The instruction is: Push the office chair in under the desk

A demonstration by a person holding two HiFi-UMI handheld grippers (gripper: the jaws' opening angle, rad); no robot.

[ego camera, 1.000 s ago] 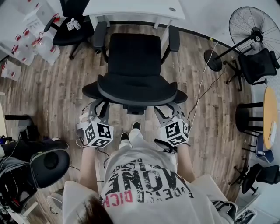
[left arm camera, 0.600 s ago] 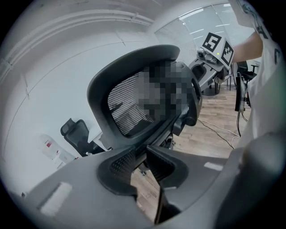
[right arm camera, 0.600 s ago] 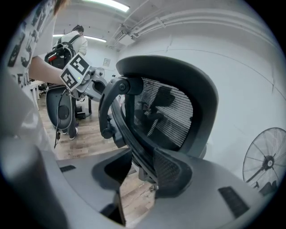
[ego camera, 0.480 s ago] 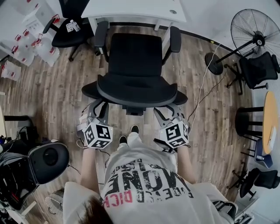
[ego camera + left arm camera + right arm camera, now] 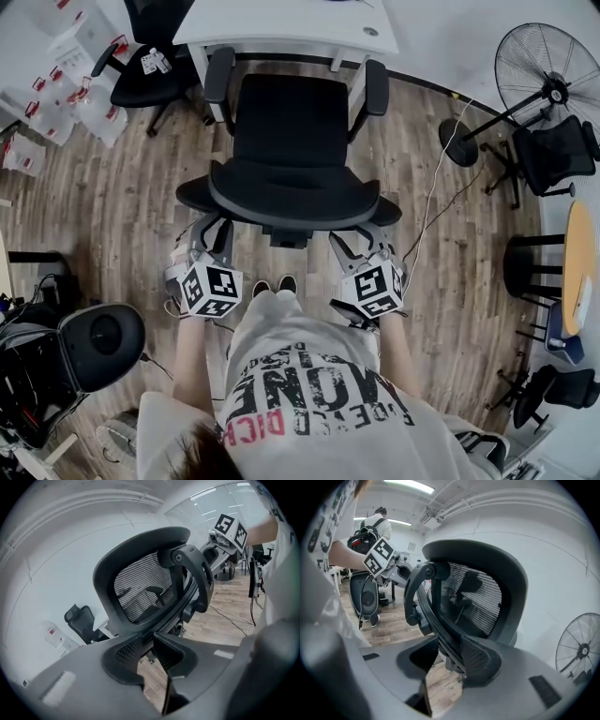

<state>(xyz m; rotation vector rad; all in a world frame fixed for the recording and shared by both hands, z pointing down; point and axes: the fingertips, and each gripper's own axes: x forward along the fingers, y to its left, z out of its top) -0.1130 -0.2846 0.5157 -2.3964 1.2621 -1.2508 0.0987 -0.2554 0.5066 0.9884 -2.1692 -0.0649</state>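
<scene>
A black office chair (image 5: 286, 122) faces the white desk (image 5: 281, 23), its curved backrest (image 5: 291, 192) towards me and its armrests at the desk's front edge. My left gripper (image 5: 214, 232) sits against the backrest's lower left rim and my right gripper (image 5: 356, 239) against its lower right; the rim hides both sets of fingertips. In the left gripper view the jaws (image 5: 150, 651) stand apart just below the mesh backrest (image 5: 143, 592), having just closed a little, with floor showing between them. In the right gripper view the back frame (image 5: 440, 620) runs down into the parted jaws (image 5: 440, 656), beside the right pad only.
Another black chair (image 5: 150, 66) and white boxes (image 5: 56, 89) stand at the desk's left. Right of the chair are a floor fan (image 5: 548, 70), a cable (image 5: 433, 187) across the wood floor and more chairs (image 5: 553, 141). A black machine (image 5: 98, 342) sits at my lower left.
The chair has rolled a little towards the desk, its armrests now nearer the edge. Both grippers moved along with the backrest, and the person's feet stepped forward.
</scene>
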